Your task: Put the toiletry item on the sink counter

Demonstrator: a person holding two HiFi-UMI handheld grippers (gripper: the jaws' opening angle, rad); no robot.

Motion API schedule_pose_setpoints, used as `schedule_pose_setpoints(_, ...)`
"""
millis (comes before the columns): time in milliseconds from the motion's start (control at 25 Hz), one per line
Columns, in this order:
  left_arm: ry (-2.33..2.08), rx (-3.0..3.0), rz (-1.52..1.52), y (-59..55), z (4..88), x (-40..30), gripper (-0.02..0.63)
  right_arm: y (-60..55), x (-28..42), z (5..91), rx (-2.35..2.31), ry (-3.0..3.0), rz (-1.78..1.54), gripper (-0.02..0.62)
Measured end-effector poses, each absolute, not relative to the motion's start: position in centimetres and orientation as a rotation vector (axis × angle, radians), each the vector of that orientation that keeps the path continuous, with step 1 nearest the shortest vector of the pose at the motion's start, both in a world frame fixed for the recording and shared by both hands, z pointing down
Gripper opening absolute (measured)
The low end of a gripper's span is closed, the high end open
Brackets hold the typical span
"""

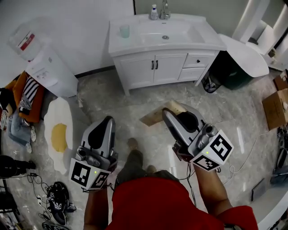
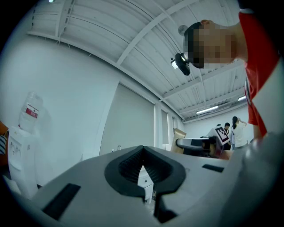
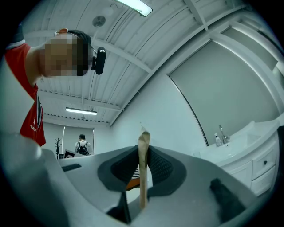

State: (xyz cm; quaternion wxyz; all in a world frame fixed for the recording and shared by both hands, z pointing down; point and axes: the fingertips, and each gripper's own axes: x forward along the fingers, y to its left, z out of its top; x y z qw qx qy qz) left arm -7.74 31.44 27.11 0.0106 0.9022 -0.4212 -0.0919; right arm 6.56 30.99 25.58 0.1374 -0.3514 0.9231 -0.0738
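My right gripper (image 1: 168,113) is held over the floor, a few steps short of the white sink counter (image 1: 208,39). In the right gripper view its jaws (image 3: 143,153) are shut on a thin, flat, tan wooden toiletry item (image 3: 143,173). The item stands edge-on between the pads and sticks out past the tips. It is hidden in the head view. My left gripper (image 1: 107,120) is beside it at about the same height. In the left gripper view the jaws (image 2: 143,153) meet with nothing between them. The counter (image 3: 248,133) shows at the right of the right gripper view.
On the counter stand a faucet (image 1: 165,9), a small bottle (image 1: 154,12) and a pale cup (image 1: 124,31). A water dispenser (image 1: 49,67) and an egg-shaped rug (image 1: 58,130) lie left. A wooden board (image 1: 155,116) lies ahead on the floor. A dark bin (image 1: 229,72) and cardboard box (image 1: 275,108) are right.
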Motion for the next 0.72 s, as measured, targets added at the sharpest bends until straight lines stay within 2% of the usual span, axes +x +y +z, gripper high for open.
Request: schedule_pose_setpoints(720, -1.233, 2.858, -0.325, 11.0, 27.0, -11.0, 0.017, 11.7, 2.6, 25.2, -1.094, 2.669, -0.201, 0.075)
